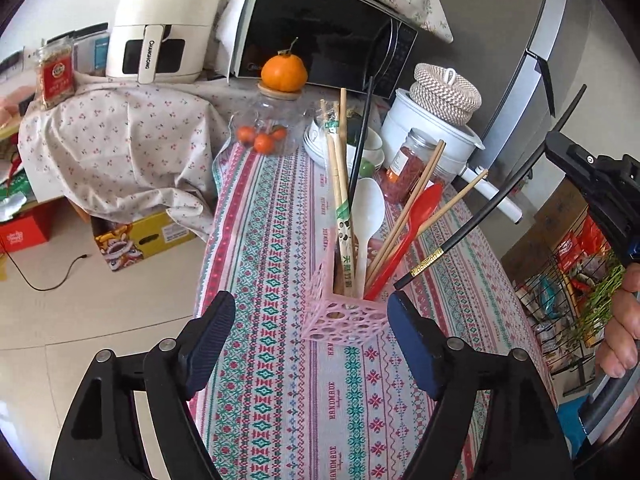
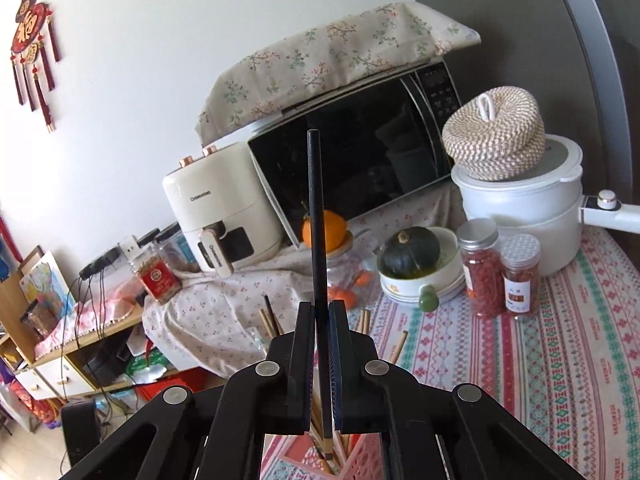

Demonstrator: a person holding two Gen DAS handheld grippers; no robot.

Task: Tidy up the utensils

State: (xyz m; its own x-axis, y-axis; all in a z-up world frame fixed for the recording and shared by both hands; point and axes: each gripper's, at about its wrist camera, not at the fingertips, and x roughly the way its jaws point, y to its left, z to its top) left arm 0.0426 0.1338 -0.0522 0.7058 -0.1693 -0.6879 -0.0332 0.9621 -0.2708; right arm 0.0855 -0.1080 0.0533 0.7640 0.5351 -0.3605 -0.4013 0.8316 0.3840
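A pink perforated utensil holder (image 1: pixel 344 316) stands on the patterned tablecloth. It holds paper-wrapped chopsticks (image 1: pixel 340 200), a white spoon (image 1: pixel 370 208), a red spoon (image 1: pixel 416 220), wooden chopsticks (image 1: pixel 420 184) and one black chopstick (image 1: pixel 362 136). My left gripper (image 1: pixel 312 320) is open just in front of the holder, with nothing between its pads. My right gripper (image 2: pixel 320 312) is shut on a second black chopstick (image 2: pixel 318 220) with a gold band. In the left wrist view the right gripper (image 1: pixel 560 150) holds that chopstick (image 1: pixel 472 224) slanted, its lower end beside the holder's right rim. The holder's top (image 2: pixel 360 456) shows below the right gripper.
Behind the holder stand stacked bowls (image 1: pixel 372 148), a glass jar topped by an orange (image 1: pixel 284 72), red spice jars (image 2: pixel 484 268), a white pot under a woven lid (image 2: pixel 520 196), a microwave (image 1: pixel 328 32) and an air fryer (image 1: pixel 168 24). The table edge (image 1: pixel 208 240) drops to the floor on the left.
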